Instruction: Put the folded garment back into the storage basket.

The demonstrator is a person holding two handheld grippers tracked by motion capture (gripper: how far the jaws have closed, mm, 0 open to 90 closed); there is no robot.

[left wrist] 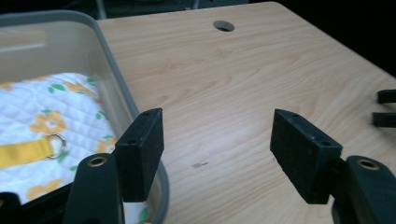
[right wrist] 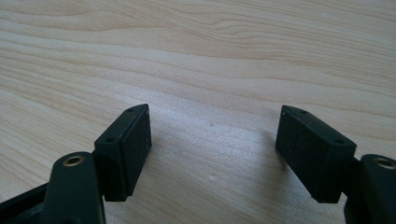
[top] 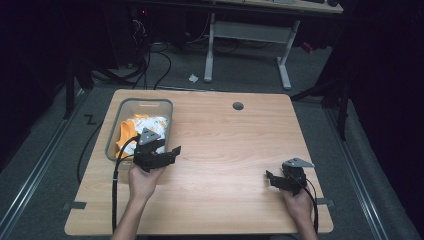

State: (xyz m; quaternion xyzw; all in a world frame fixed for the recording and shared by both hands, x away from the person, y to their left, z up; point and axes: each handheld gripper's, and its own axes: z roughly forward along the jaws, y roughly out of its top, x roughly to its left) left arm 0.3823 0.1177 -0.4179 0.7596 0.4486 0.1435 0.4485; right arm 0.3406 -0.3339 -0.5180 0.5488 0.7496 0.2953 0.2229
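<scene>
Quilted flowered cloth (left wrist: 51,112) lies in the grey bin (left wrist: 116,88) just beside the left gripper (left wrist: 217,154), both grippers' jaws apart and empty (right gripper (right wrist: 215,149) over bare surface (right wrist: 196,60)); a careless reach could strike the bin's rim.

A bin (top: 114,131) sits on the surface (top: 225,145), just behind and left of the left hand-held gripper (top: 170,152). A cloth (top: 152,125) lies in the bin. The right hand-held gripper (top: 269,177) hovers well to the right, over bare surface. A hole (top: 238,106) lies far behind both.
</scene>
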